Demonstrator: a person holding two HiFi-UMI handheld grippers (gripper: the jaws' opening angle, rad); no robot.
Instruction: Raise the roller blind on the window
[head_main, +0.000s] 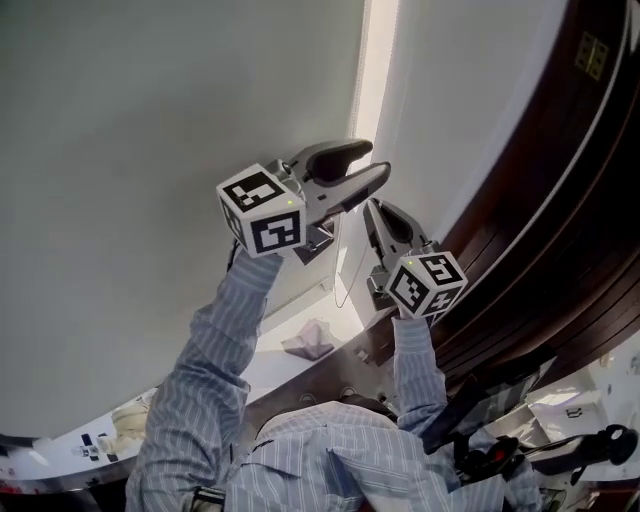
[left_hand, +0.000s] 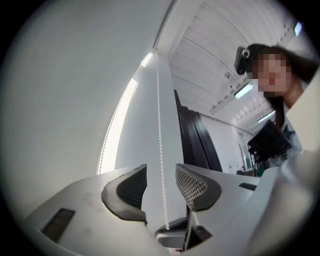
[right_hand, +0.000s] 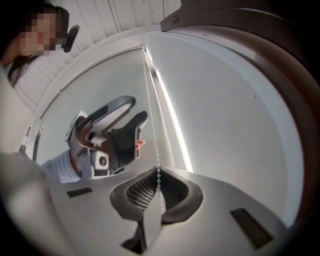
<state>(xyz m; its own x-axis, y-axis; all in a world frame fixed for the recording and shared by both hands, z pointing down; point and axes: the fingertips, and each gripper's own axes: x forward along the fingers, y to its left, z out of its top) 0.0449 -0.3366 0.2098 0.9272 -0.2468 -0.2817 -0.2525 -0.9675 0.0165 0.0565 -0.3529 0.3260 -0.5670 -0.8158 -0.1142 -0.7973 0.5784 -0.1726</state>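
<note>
**Chain gripped, blind yet to go up**

The right tool (right_hand: 157, 172) is clamped on the bead chain (right_hand: 152, 135). Its 2 jaws are closed together, with the beads pinched between the mesh pads. From there the chain runs straight up and away from the tool toward the top corner of the blind.

Just above and beside it, the left tool (left_hand: 161, 170) has its jaws spread wide. The same chain (left_hand: 160, 125) passes through the gap between them and touches neither pad. In the head view the left tool (head_main: 375, 160) is the higher of the 2, and the right tool (head_main: 372, 210) sits close under it.

Beyond both tools, the roller blind (head_main: 150, 150) hangs as a broad grey sheet across the window. Only 1 narrow strip of daylight (head_main: 378, 60) shows along its edge. Its lower hem cannot be made out clearly.

My reading is that the task is at an early or middle stage: the grip on the chain is made, but the fabric covers nearly all the glass in view. What appears to be left is a run of hand-over-hand pulls, with the open left tool placed to take the next hold higher up.
</note>
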